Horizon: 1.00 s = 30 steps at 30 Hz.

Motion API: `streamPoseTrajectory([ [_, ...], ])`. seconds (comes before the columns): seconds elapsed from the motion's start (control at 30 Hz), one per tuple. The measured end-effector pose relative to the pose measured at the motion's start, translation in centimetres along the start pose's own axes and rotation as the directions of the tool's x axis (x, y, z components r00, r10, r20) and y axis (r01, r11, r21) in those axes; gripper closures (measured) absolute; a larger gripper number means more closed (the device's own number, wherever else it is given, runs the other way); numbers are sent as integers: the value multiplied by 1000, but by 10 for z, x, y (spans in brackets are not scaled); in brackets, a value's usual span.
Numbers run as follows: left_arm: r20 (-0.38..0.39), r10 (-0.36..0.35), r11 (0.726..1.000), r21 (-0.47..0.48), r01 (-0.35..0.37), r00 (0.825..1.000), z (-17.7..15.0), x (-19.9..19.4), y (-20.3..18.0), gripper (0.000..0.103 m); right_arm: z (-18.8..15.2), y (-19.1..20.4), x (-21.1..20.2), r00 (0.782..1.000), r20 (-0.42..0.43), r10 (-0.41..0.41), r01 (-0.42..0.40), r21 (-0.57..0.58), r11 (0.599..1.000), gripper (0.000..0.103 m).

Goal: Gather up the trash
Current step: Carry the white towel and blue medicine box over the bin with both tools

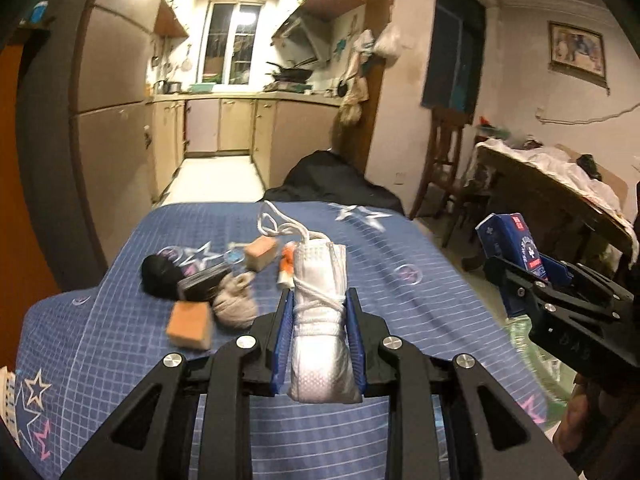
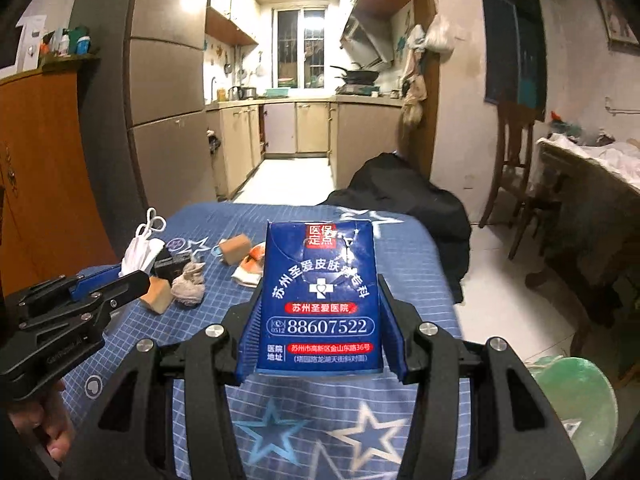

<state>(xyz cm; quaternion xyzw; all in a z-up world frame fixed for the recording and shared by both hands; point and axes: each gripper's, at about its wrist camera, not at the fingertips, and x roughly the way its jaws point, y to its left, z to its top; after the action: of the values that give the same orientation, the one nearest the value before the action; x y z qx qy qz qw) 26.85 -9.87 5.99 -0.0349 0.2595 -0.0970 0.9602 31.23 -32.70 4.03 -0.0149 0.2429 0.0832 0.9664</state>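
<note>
the left tongs (image 1: 320,312) pinch a rolled white mask (image 1: 320,320) between their blue pads, lifted above the blue star-print worktop (image 1: 400,300). the right tongs (image 2: 320,308) clamp a blue paper box (image 2: 320,300) upright, beside a green bag (image 2: 576,396) near the worktop's right edge.
</note>
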Motion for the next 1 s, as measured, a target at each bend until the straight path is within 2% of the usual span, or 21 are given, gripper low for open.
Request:
streamPoseTrajectory([
  [0.4, 29, -132, 987, 94, 128, 991, 23, -7, -97, 77, 3, -81, -50, 989, 33, -143, 140, 78, 987, 55],
  [0.63, 30, -234, 961, 158, 227, 972, 34, -3, -168, 77, -6, -138, -76, 969, 25, -247, 242, 127, 962, 55],
  [1.0, -63, -367, 896, 245, 371, 928, 25, 26, -273, 77, -37, -211, -103, 931, -59, -360, 365, 185, 913, 55],
])
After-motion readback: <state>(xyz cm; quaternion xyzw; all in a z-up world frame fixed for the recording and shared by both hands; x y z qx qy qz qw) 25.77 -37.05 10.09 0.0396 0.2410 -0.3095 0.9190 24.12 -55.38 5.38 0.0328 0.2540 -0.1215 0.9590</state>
